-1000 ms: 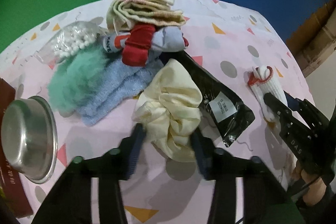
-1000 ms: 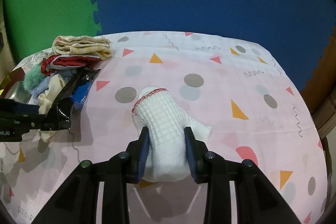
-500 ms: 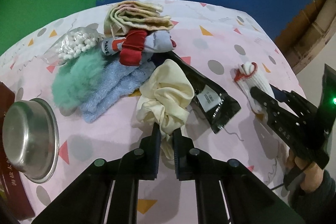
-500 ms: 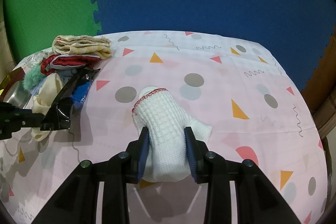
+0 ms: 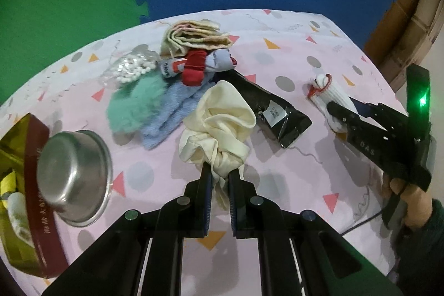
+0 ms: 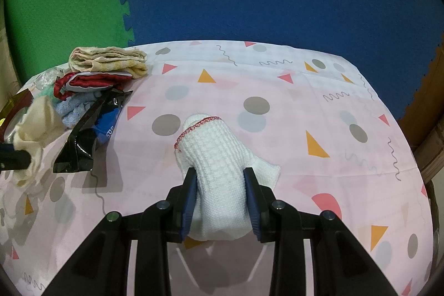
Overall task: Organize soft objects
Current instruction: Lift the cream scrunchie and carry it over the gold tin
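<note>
Your left gripper (image 5: 220, 179) is clamped on the cream satin scrunchie (image 5: 219, 126), which looks lifted at the near edge of the pile. Your right gripper (image 6: 220, 190) has its fingers set against both sides of the white knitted sock with red trim (image 6: 216, 171), which lies on the pink patterned tablecloth (image 6: 319, 107), well apart from the pile. Further out: black plastic packet (image 5: 273, 108), blue terry cloth (image 5: 172, 113), mint fluffy piece (image 5: 133, 101), red-and-grey bundle (image 5: 198, 65), folded beige towel (image 5: 194, 38). Mostly unsorted; nearly everything's left.
</note>
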Action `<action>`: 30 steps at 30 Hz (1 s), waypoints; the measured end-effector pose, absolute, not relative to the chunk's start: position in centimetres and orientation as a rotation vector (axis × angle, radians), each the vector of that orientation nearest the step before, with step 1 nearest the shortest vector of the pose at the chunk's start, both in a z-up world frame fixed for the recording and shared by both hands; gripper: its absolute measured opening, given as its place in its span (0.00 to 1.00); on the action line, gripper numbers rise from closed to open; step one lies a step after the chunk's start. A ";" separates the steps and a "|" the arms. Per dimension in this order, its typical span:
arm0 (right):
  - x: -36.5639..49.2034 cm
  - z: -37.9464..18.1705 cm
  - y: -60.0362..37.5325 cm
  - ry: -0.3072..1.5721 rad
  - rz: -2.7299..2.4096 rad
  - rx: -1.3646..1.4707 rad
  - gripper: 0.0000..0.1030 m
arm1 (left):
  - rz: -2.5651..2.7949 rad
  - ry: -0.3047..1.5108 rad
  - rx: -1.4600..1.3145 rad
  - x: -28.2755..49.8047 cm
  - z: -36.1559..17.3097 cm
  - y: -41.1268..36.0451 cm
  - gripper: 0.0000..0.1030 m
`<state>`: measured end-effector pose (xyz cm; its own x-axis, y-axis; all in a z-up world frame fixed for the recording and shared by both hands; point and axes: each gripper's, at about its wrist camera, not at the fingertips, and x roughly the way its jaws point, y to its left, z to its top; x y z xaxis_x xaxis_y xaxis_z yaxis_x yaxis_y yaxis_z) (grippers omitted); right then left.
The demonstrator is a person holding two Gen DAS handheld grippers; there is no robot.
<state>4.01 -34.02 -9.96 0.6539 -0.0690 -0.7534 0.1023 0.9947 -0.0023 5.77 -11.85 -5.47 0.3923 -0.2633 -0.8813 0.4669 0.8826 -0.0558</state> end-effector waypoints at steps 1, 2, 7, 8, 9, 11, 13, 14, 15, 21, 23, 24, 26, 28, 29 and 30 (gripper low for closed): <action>4.0 -10.0 -34.0 0.853 -0.097 0.042 0.33 | -0.465 1.071 0.219 5.6 -5.3 -11.7 0.09; 4.0 -10.0 -34.0 0.853 -0.097 0.042 0.33 | -0.465 1.066 0.216 5.4 -5.0 -11.3 0.09; 4.0 -10.0 -33.9 0.853 -0.100 0.039 0.33 | -0.450 1.049 0.198 5.1 -3.8 -9.8 0.09; 4.0 -10.0 -33.9 0.853 -0.100 0.039 0.33 | -0.442 1.047 0.192 5.1 -3.6 -9.3 0.09; 4.0 -10.0 -34.0 0.853 -0.101 0.038 0.33 | -0.435 1.047 0.187 5.2 -3.3 -8.8 0.09; 4.0 -10.0 -33.8 0.854 -0.103 0.033 0.33 | -0.415 1.037 0.175 5.3 -2.9 -7.8 0.09; 4.0 -10.0 -33.8 0.854 -0.104 0.032 0.33 | -0.397 1.033 0.169 5.5 -2.4 -6.8 0.09; 4.0 -10.0 -33.7 0.854 -0.104 0.031 0.33 | -0.384 1.027 0.162 5.7 -2.2 -6.2 0.09; 4.0 -10.0 -33.8 0.854 -0.105 0.032 0.33 | -0.369 1.023 0.156 5.8 -2.0 -5.5 0.09; 4.0 -9.9 -33.8 0.855 -0.106 0.028 0.33 | -0.264 1.005 0.113 7.3 -0.8 -0.4 0.09; 4.0 -9.9 -33.8 0.855 -0.107 0.025 0.33 | -0.221 0.995 0.095 8.0 -0.4 1.5 0.09; 4.0 -9.8 -33.7 0.855 -0.108 0.024 0.33 | -0.201 0.990 0.090 8.3 -0.2 2.4 0.09; 4.0 -9.8 -33.7 0.856 -0.108 0.022 0.33 | -0.156 0.976 0.082 9.0 0.3 4.4 0.09; 4.0 -9.8 -33.7 0.856 -0.108 0.020 0.33 | -0.108 0.970 0.069 9.8 0.6 6.5 0.09; 4.1 -9.8 -33.7 0.856 -0.109 0.019 0.33 | -0.092 0.970 0.061 10.2 0.6 7.3 0.09; 4.1 -9.8 -33.7 0.857 -0.109 0.017 0.33 | -0.076 0.973 0.053 10.6 0.5 8.3 0.09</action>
